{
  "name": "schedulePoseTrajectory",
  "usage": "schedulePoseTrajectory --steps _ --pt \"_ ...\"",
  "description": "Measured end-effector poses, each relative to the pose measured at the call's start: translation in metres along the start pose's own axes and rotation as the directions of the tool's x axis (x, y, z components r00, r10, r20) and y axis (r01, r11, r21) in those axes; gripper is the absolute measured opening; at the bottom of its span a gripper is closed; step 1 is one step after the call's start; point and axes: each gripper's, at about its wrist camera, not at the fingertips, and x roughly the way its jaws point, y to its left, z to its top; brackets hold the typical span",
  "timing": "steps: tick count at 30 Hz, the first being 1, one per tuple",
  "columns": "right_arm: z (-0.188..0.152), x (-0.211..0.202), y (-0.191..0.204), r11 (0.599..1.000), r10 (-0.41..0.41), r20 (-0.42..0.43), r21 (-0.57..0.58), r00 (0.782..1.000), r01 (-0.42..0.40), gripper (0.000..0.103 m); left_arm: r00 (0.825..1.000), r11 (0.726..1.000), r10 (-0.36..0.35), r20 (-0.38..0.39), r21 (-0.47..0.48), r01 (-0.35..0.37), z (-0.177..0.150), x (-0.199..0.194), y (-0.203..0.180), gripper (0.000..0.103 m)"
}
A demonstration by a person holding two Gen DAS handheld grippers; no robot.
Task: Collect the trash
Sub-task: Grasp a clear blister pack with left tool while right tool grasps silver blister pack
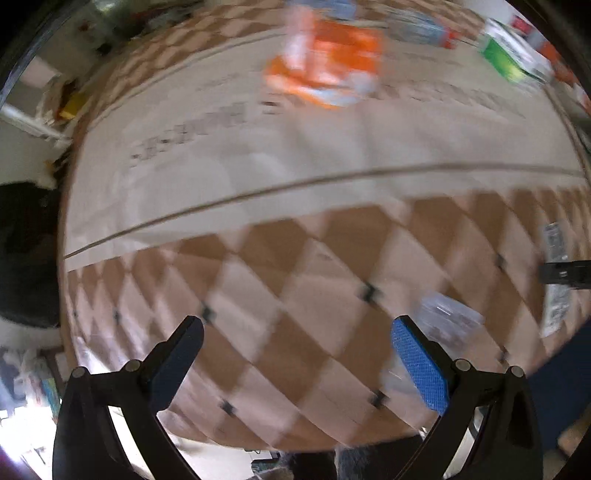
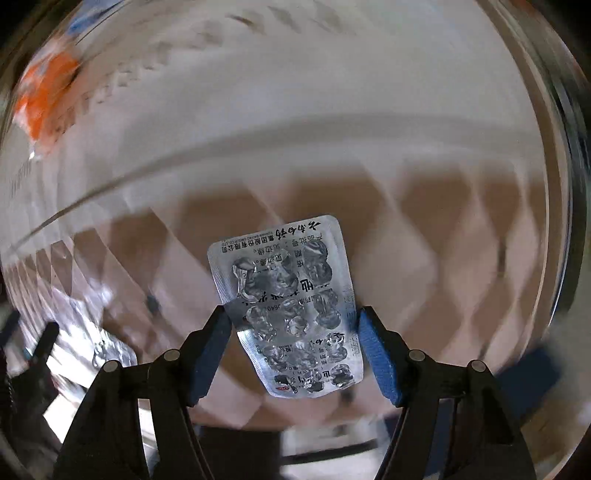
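Observation:
My right gripper [image 2: 291, 325] is shut on a silver used pill blister pack [image 2: 286, 295], gripped by its two long edges and held above the checkered table. That pack also shows at the right edge of the left wrist view [image 1: 554, 280], along with the right gripper's black tip [image 1: 565, 273]. My left gripper [image 1: 295, 332] is open and empty above the checkered cloth. A second clear blister pack [image 1: 448, 317] lies on the table just right of its right finger; it also shows in the right wrist view [image 2: 110, 347]. Both views are motion-blurred.
A flat pale cardboard sheet [image 1: 295, 147] with dark print covers the table's far half. On it lies an orange and white wrapper [image 1: 328, 62]. A plastic bottle [image 1: 421, 26] and a green and white box [image 1: 513, 55] lie at the far right. The table's left edge [image 1: 64, 221] drops off.

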Motion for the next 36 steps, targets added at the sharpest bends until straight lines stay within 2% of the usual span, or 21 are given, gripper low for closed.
schedulePoseTrajectory --steps 2,4,6,9,10,13,14,16,17,19,21,22,23,25,29,30,32,34,36 --pt "-0.016 0.001 -0.016 0.996 0.026 0.009 0.09 1.0 -0.026 0.072 0.998 0.997 -0.051 -0.024 0.059 0.053 -0.006 -0.001 -0.024 0.103" --pt "-0.024 0.002 -0.025 0.988 0.076 0.006 0.134 0.997 -0.076 0.073 0.996 0.989 -0.079 -0.051 0.12 0.085 -0.008 0.001 -0.045 0.103" --pt "-0.027 -0.002 -0.033 0.985 0.092 0.023 0.143 0.995 -0.094 0.089 0.994 0.979 -0.075 -0.083 0.183 0.089 -0.009 0.01 -0.068 0.103" --pt "-0.034 -0.011 -0.038 0.991 0.068 0.078 0.112 0.995 -0.076 0.091 0.994 0.971 -0.057 -0.097 0.228 0.078 -0.007 0.021 -0.086 0.102" --pt "-0.033 -0.013 -0.037 0.993 0.064 0.09 0.096 0.994 -0.073 0.091 0.994 0.97 -0.058 -0.092 0.229 0.078 -0.007 0.022 -0.091 0.096" --pt "-0.04 -0.013 -0.024 0.996 0.059 0.101 0.059 0.993 -0.065 0.091 0.99 0.973 -0.108 -0.087 0.197 0.123 -0.007 0.021 -0.09 0.079" --pt "-0.044 -0.011 -0.026 0.998 0.052 0.102 0.042 0.993 -0.056 0.091 0.991 0.974 -0.107 -0.075 0.19 0.119 -0.006 0.018 -0.089 0.069" --pt "-0.043 -0.006 -0.02 0.999 0.027 0.102 0.026 0.994 -0.03 0.091 0.991 0.981 -0.109 -0.074 0.152 0.119 -0.004 0.016 -0.081 0.058" --pt "-0.043 -0.006 -0.015 1.0 0.002 0.11 0.004 0.994 -0.002 0.093 0.991 0.986 -0.111 -0.078 0.12 0.12 -0.002 0.017 -0.074 0.056" --pt "-0.059 -0.002 0.002 0.999 -0.037 0.122 0.002 0.992 0.037 0.092 0.989 0.992 -0.12 -0.082 0.021 0.122 0.003 0.017 -0.057 0.056" --pt "-0.061 -0.003 0.008 0.999 -0.03 0.128 0.025 0.991 0.027 0.09 0.986 0.989 -0.14 -0.094 -0.068 0.134 0.006 0.02 -0.039 0.054" --pt "-0.062 -0.004 0.02 0.999 -0.019 0.126 0.029 0.992 0.016 0.088 0.978 0.977 -0.189 -0.09 -0.12 0.178 0.008 0.02 -0.03 0.055" --pt "-0.062 -0.003 0.031 1.0 -0.004 0.124 0.024 0.992 0.001 0.084 0.978 0.974 -0.183 -0.1 -0.15 0.167 0.009 0.02 -0.025 0.055" --pt "-0.06 -0.005 0.046 0.999 0.043 0.108 0.01 0.993 -0.044 0.084 0.976 0.974 -0.186 -0.11 -0.153 0.168 0.012 0.023 -0.021 0.056" --pt "-0.051 -0.009 0.059 1.0 0.031 0.098 0.002 0.995 -0.031 0.084 0.97 0.978 -0.199 -0.137 -0.095 0.188 0.02 0.026 -0.022 0.057" --pt "-0.05 -0.012 0.05 0.999 0.036 0.097 0.002 0.995 -0.036 0.084 0.965 0.974 -0.219 -0.145 -0.09 0.208 0.019 0.026 -0.024 0.057" --pt "-0.048 -0.015 0.051 0.999 0.037 0.092 0.004 0.995 -0.038 0.085 0.958 0.968 -0.243 -0.155 -0.104 0.229 0.02 0.026 -0.022 0.059" --pt "-0.045 -0.017 0.048 0.999 0.032 0.088 0.012 0.996 -0.033 0.085 0.953 0.964 -0.246 -0.178 -0.15 0.22 0.017 0.029 -0.029 0.059" --pt "-0.042 -0.018 0.047 0.999 0.029 0.091 0.015 0.995 -0.031 0.086 0.956 0.96 -0.237 -0.171 -0.193 0.203 0.009 0.03 -0.025 0.061"
